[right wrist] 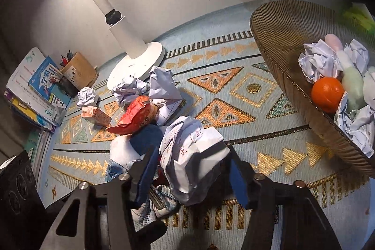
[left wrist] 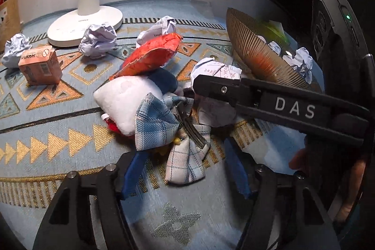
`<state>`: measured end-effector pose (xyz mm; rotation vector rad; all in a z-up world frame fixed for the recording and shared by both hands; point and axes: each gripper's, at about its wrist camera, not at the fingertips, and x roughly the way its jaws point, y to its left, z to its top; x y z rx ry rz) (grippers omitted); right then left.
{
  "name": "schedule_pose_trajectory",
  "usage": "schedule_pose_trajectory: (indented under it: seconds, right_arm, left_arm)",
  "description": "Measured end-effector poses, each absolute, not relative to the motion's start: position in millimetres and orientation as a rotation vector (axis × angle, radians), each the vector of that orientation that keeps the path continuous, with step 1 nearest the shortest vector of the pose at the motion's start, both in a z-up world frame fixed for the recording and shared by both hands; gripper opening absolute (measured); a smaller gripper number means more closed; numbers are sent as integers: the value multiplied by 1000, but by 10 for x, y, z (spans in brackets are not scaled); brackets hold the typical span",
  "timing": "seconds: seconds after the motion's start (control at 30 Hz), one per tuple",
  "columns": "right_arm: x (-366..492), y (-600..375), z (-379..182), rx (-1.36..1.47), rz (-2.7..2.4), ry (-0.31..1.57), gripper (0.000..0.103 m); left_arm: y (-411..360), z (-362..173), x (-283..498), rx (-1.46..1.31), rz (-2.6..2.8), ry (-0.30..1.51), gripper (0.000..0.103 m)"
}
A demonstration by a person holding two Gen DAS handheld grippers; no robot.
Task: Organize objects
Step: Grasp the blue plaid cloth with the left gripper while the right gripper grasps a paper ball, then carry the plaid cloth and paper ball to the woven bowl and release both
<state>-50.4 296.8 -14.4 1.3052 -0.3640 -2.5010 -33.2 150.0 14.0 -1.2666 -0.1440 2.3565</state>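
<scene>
Two claws worked over a cluttered table (left wrist: 58, 128) covered by a pale blue cloth with gold and orange patterns. The left claw (left wrist: 185, 156) stood spread, its blue pads either side of a plaid cloth pouch (left wrist: 154, 123) without touching it. The pouch lay crumpled in the heap at the table's middle, against a white plush piece (left wrist: 126, 97) and below a torn red wrapper (left wrist: 152, 55).

The right claw (right wrist: 191, 156) pinched a crumpled paper ball (right wrist: 194, 156) with handwriting on it, a pad pressed to each flank. The ball sat just beside the pouch on the heap's right edge. More crumpled paper lay near the white lamp base (left wrist: 70, 32), and a small pink carton (left wrist: 39, 65) stood upright left of the heap.

To the right, a ribbed brown basket (right wrist: 281, 57) stood well apart from the heap, holding paper balls, an orange (right wrist: 327, 94) and some pale soft items. Stacked books (right wrist: 30, 86) and a pen holder (right wrist: 79, 72) sat at the far left by the wall.
</scene>
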Motion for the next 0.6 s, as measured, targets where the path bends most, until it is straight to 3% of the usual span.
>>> schedule_pose_trajectory:
  seconds: [0.07, 0.1, 0.13, 0.33, 0.6]
  right_arm:
    - [-466, 2984, -129, 1285, -2511, -364, 48]
    - [-440, 2998, -111, 1273, -2511, -368, 47]
    - [-407, 3016, -84, 1253, -2508, -378, 47]
    - [-55, 3153, 274, 1115, -2516, -433, 47]
    - [518, 3096, 362, 1092, -2463, -418, 48]
  left_arm:
    - [1523, 138, -317, -1263, 2352, -122, 38]
    - [1524, 132, -297, -1261, 2351, -104, 22]
    - [1512, 130, -277, -1255, 2345, -103, 20]
    - [1166, 414, 22, -1110, 2322, -186, 19]
    - [441, 549, 545, -1129, 2323, -98, 19]
